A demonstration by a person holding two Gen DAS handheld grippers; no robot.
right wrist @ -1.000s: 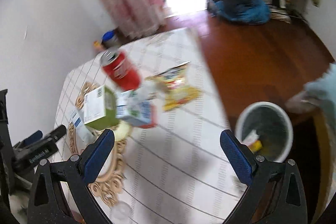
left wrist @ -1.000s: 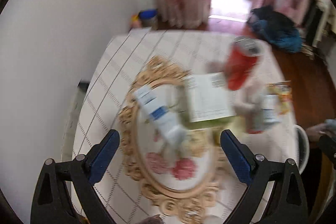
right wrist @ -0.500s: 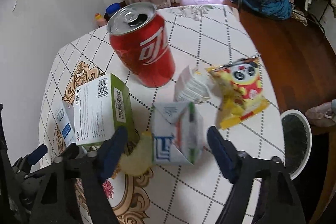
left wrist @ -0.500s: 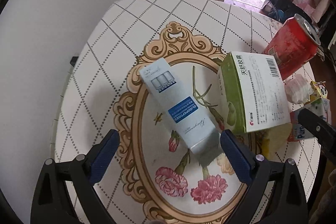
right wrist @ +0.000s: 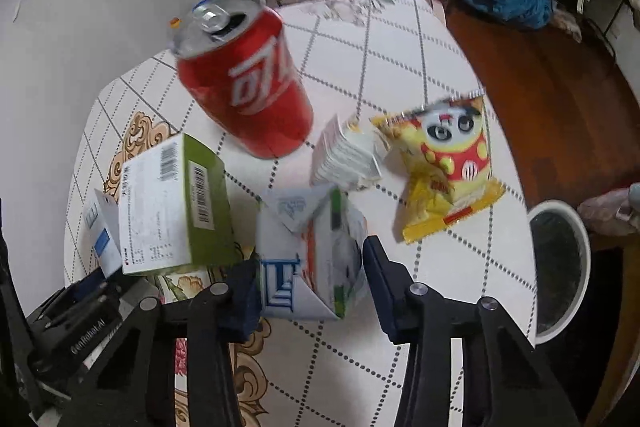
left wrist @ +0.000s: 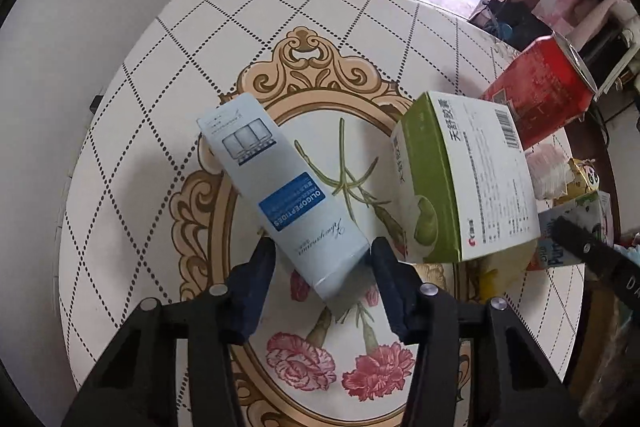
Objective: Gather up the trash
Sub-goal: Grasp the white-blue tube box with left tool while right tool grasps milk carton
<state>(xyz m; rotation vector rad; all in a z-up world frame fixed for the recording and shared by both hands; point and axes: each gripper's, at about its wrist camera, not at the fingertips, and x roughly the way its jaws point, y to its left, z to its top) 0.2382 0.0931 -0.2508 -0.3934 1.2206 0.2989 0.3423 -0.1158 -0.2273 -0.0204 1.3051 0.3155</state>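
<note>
Blue-padded left gripper (left wrist: 322,271) brackets the pale blue box's (left wrist: 280,193) near end on the table (left wrist: 132,99), contact unclear; right gripper (right wrist: 310,281) likewise flanks the milk carton (right wrist: 312,251) beside the red can (right wrist: 248,87)

Left gripper (left wrist: 322,253): matte black frame, angular struts with triangular cut-outs, dark blue fingers (left wrist: 260,267) tapering forward. Round silver screws on frame at 7 and 5 o'clock of view, two per side.

Right gripper (right wrist: 308,267): same build, black struts, dark blue fingers (right wrist: 380,275), silver screw heads along top of frame. Seen from left wrist view at 4 o'clock, black arm with small screw and white letters, only "D" legible. In right wrist view at 8 o'clock, black body of left gripper carries blurred white lettering.
</note>
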